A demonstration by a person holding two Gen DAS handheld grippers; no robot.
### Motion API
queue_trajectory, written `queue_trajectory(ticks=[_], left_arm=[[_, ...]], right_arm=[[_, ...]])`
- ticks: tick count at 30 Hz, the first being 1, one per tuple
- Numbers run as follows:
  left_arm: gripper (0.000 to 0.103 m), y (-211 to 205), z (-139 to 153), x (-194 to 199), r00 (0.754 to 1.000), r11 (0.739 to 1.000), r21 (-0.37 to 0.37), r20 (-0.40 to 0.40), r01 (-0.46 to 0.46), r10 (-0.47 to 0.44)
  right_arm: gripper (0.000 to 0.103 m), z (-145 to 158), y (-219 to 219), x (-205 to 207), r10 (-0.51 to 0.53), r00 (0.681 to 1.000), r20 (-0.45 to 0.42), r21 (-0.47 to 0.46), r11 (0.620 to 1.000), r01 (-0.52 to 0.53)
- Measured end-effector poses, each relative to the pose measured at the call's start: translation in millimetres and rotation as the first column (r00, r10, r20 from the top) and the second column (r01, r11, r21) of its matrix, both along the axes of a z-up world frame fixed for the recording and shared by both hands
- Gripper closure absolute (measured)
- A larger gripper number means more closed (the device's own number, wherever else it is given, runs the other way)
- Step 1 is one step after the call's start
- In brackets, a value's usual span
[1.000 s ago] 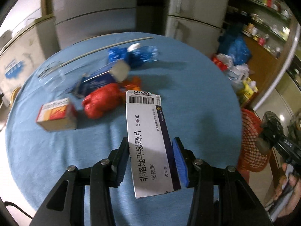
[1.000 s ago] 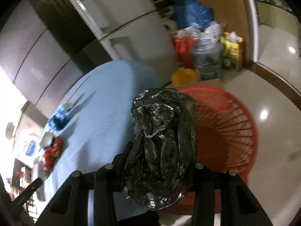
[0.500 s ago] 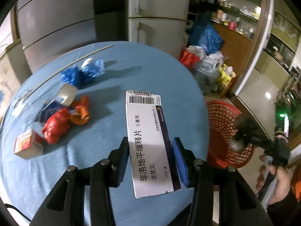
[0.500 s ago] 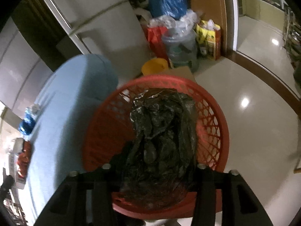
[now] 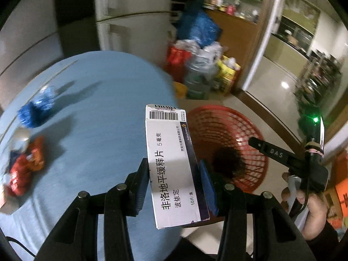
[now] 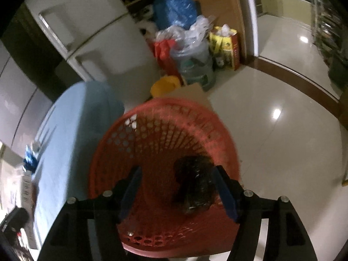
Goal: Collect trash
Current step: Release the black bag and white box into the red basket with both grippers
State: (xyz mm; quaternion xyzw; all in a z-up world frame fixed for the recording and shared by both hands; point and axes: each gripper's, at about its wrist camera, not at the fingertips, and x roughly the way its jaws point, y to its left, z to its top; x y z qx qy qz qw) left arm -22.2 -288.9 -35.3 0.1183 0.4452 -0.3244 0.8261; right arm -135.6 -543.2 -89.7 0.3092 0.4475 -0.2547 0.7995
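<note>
The left hand-held gripper (image 5: 174, 184) is clamped on a white medicine box (image 5: 174, 165), both blue pads pressing its long sides; the box stands nearly upright between them, barcode end up, printed face toward the camera. It is held above the near edge of the round table (image 5: 97, 113), which carries a blue cloth. Further trash lies on the table's left part: a crumpled blue wrapper (image 5: 37, 108) and, nearer the edge, a red and orange wrapper cluster (image 5: 24, 165) (details blurred). Just beside the table, on the tiled floor, stands the red perforated basket (image 5: 245, 134). The right hand-held gripper (image 6: 177, 192) hangs over this basket with its jaws opening; its pads stand apart and press on nothing. A crumpled black plastic bag (image 6: 193, 187) lies inside the basket, low against the wall nearest the right pad, seen between the pads but apart from the left one (contact with the right pad cannot be told). In the left wrist view the person's right hand (image 5: 304, 200) grips the handle of that tool at the right edge of the frame. Behind the basket stand a refrigerator (image 6: 91, 34), a yellow bowl (image 6: 165, 84) and a heap of bags (image 6: 184, 43).
</note>
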Motion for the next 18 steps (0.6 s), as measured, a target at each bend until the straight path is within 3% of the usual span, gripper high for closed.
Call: queue_trajectory(ticks=[8,12,18], left_arm=[[0.053,-65.2,-18.8,4.8,0.992,0.994,0.006,-0.067,0.107,-0.106],[0.037,-90.8,-30.4,11.3,0.987,0.991,0.026,-0.094,0.133,-0.130],[0.037,-80.6,-28.4,17.6,0.988,0.992,0.029,-0.099,0.120,-0.117]], right_arm=[[0.031,5.3,-18.5,-22.1,-0.054,0.999,0.000,0.009,0.999,0.054],[0.031,6.1,-23.5,-26.2,-0.063,0.998,0.000,0.010,0.998,0.063],[0.031,9.0,-22.3,-27.1,-0.053,0.998,0.014,0.004,0.999,0.053]])
